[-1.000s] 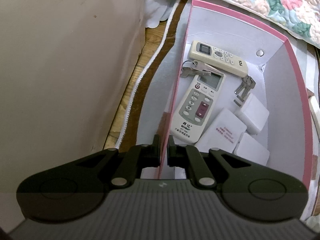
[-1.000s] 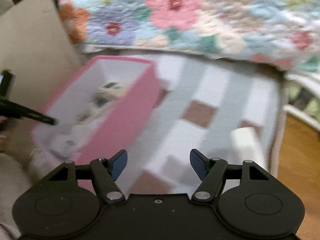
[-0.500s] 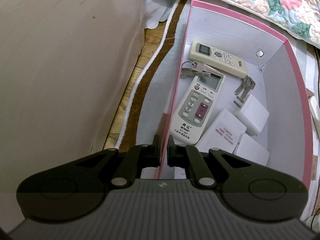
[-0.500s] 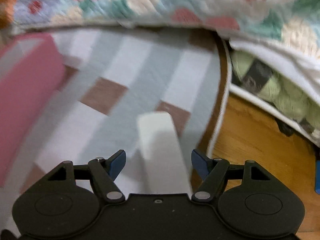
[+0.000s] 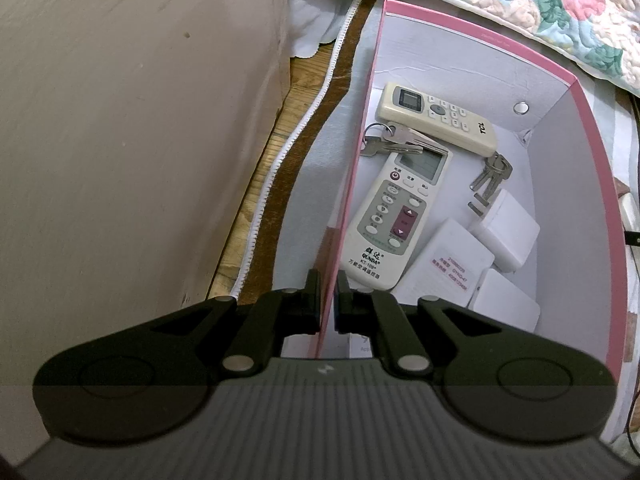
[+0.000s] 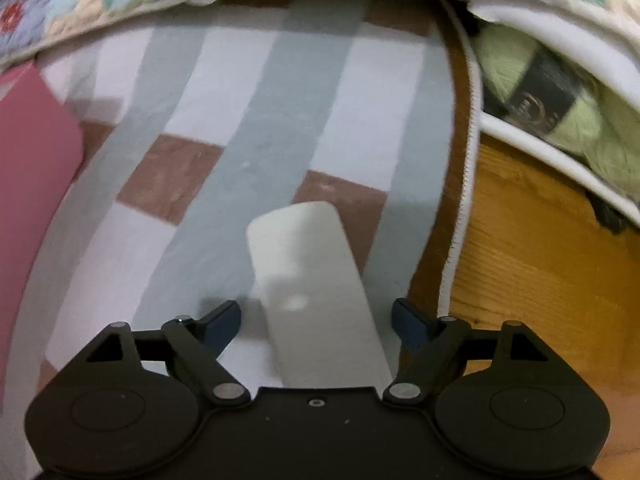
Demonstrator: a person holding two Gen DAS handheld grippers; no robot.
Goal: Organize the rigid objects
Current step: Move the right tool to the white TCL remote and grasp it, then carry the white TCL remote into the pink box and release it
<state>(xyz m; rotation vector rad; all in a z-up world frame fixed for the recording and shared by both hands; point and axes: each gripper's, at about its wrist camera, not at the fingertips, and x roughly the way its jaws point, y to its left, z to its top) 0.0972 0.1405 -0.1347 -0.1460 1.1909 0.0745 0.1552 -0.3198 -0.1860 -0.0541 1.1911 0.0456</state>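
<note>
My left gripper (image 5: 329, 300) is shut on the near left wall of a pink box (image 5: 592, 184). Inside the box lie a cream remote (image 5: 438, 118), a grey-white remote (image 5: 396, 216), two key bunches (image 5: 394, 142), and several white adapters (image 5: 506, 226). My right gripper (image 6: 316, 320) is open, its blue-tipped fingers on either side of a white remote-shaped object (image 6: 312, 284) that lies back up on the striped rug (image 6: 248, 92). A corner of the pink box (image 6: 36, 152) shows at the left of the right wrist view.
A beige panel (image 5: 132, 128) stands to the left of the box. A floral quilt (image 5: 560, 4) hangs along the far side. Wooden floor (image 6: 532, 280) lies past the rug's right edge, with green yarn (image 6: 560, 96) under the bed.
My right gripper swung right, away from the pink box, and came down over the white object, which now lies between its open fingers. The left gripper has not moved.
</note>
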